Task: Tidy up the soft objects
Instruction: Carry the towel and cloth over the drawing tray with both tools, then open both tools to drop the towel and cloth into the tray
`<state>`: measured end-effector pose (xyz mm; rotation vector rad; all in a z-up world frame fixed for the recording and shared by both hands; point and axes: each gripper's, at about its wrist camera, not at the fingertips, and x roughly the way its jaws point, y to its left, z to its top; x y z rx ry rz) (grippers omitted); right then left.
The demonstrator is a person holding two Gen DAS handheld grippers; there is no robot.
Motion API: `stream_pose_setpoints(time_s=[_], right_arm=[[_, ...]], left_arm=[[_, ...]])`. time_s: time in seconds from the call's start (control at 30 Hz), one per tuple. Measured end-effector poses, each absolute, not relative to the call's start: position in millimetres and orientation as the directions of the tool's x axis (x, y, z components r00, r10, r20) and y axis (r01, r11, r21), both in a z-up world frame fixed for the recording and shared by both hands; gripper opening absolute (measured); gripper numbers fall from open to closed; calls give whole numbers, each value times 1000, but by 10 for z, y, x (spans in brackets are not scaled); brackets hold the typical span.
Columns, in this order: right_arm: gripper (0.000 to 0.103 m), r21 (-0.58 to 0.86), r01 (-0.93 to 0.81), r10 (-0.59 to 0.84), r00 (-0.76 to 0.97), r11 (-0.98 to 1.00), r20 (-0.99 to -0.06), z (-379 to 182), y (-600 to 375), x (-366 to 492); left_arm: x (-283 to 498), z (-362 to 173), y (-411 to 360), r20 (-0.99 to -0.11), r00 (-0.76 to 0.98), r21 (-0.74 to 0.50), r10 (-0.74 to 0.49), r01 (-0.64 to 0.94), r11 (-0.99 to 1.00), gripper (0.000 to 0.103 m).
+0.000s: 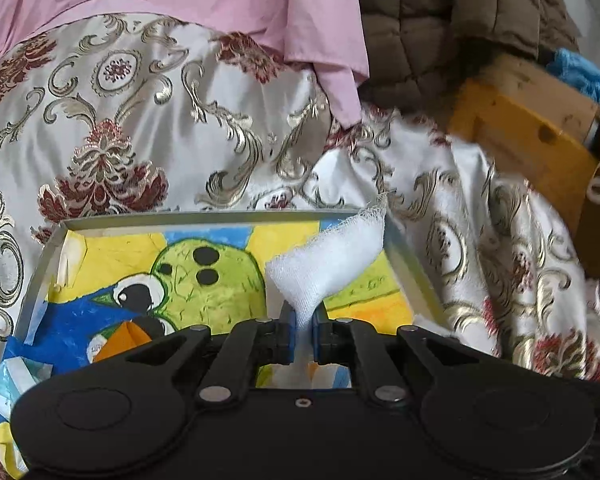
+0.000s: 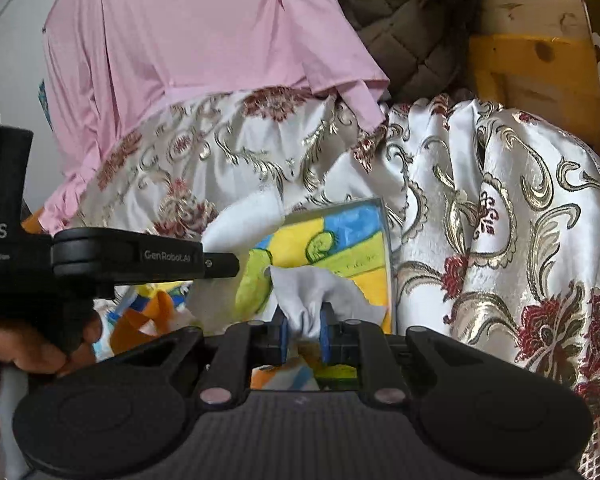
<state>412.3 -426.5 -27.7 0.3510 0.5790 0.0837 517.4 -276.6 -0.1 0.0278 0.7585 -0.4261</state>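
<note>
White cloth: a soft white cloth (image 1: 328,256) is pinched at one end by the left gripper (image 1: 303,330); the rest fans up and to the right above the tray's far right corner, its frayed edge at the top.
Left gripper: blue pads (image 1: 286,334) pressed together on the gathered neck of the white cloth, low over the tray.
Grey cloth: a pale grey-white cloth (image 2: 320,300) is bunched between the right gripper's pads, its loose folds spreading out over the tray's near right part.
Right gripper: the right gripper (image 2: 305,334) pinches the grey cloth; only cloth shows between its fingers.
Tray: a shallow grey-rimmed tray (image 1: 188,217) with a yellow, blue and green cartoon picture inside, lying on the patterned fabric.
Patterned fabric: shiny white brocade (image 1: 148,128) with gold scrolls and red flowers, all around the tray.
Far side: pink garment (image 1: 228,0) draped over the brocade; brown quilted item (image 1: 440,24) to its right; yellow wooden box (image 1: 536,132) at far right.
</note>
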Motion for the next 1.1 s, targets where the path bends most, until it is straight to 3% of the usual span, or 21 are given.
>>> stream_pose_setpoints(time_s=[0.43,0.5,0.57,0.8,1.1], right_arm=[[27,357,28,182,822,934,-540,-299,-4318,4106],[33,362,26,186,821,932,-540,-304,-4325,4101],[47,363,27,187,821,931,-540,-311,-4336,4091],[60,378,31,193,820,925,-539,-317,-4399,4047],[84,379,25,186,841,925,-509,-178,-4421,3916]], left_arm=[[5114,-54,-2732,-709,614,-141,-345,356,924,17],[5093,-45,-2716,-708,617,-145,-343,349,926,18],[5074,-47,-2695,-707,618,-153,-345,342,927,22],[4985,-12,-2617,-701,623,-171,-348,327,930,33],[4797,236,-2431,-667,657,-192,-351,304,933,52]])
